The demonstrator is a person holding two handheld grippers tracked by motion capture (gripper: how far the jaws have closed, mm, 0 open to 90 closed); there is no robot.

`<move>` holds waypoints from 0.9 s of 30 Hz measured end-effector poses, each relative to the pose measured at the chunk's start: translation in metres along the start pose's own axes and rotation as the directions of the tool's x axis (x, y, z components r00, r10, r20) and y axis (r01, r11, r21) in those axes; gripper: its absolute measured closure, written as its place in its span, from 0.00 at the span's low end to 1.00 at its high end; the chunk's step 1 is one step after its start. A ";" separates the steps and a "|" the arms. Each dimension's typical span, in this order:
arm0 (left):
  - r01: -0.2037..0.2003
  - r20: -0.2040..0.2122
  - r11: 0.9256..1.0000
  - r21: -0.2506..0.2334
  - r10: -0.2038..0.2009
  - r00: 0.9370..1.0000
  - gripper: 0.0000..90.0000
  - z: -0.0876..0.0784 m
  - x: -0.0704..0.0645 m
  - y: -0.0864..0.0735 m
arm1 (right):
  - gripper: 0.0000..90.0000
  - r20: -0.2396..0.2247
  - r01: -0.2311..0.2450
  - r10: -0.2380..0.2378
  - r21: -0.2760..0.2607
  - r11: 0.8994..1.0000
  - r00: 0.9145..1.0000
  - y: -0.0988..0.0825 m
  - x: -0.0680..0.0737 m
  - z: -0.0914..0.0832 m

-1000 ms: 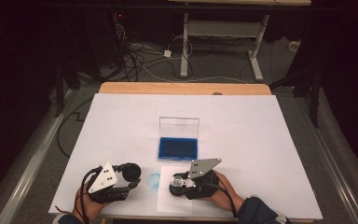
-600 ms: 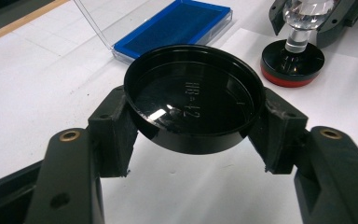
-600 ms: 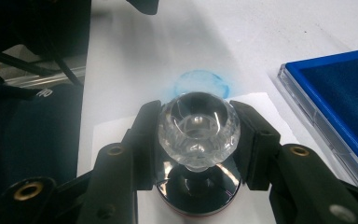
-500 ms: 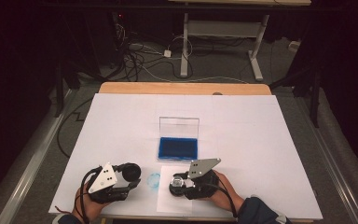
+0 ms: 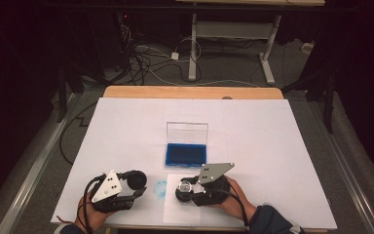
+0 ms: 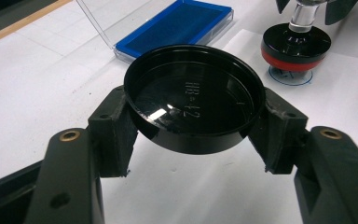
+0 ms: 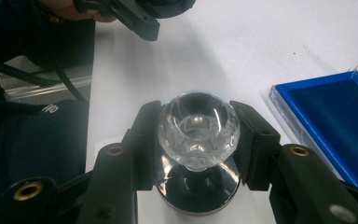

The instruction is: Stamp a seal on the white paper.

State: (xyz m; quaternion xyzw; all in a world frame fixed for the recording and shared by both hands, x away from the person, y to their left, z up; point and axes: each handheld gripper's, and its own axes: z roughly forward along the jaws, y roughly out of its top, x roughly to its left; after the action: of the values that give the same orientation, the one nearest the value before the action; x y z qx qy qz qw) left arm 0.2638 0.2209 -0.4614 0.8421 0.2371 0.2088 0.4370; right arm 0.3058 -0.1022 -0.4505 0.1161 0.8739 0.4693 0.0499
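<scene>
- The table (image 5: pixel 282 146) is covered in white paper, and everything I'm working with sits near my edge of it.
- The blue ink pad (image 5: pixel 185 155) lies open in the middle of the table, its clear lid (image 5: pixel 187 132) standing upright behind it, just beyond my two grippers.
- A separate sheet of paper (image 5: pixel 173 214) lies under my right gripper; a round blue stamp print (image 5: pixel 160 188) shows on the white surface between my two hands.
- My left gripper (image 5: pixel 137 184) has its jaws closed on the stamp's black round cap (image 6: pixel 195 95), gripping it by the rim on both sides, hollow side up, held off to the left of the print.
- My right gripper (image 5: pixel 185 189) has its jaws shut around the clear faceted knob (image 7: pixel 198 123) of the round stamp (image 6: pixel 295 45), one jaw on each side.
- The stamp stands upright with its red-edged base down on the sheet, and a blue circle shows just under it in the left gripper view.
- I judge that I'm in the pressing step, with the stamp down on the paper making a print.
- Next I'd lift the stamp straight up, without sliding it, so the print stays clean, then bring the cap and the base together.
</scene>
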 end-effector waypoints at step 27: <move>-0.001 0.004 1.000 0.002 0.001 1.000 0.41 0.000 0.000 -0.001 | 0.64 -0.011 0.000 0.000 0.032 0.999 1.000 -0.013 0.000 0.010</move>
State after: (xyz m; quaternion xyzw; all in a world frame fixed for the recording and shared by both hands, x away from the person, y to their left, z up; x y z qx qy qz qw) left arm 0.2634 0.2212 -0.4618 0.8432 0.2359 0.2073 0.4363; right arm 0.3058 -0.1007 -0.4667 0.1142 0.8816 0.4559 0.0432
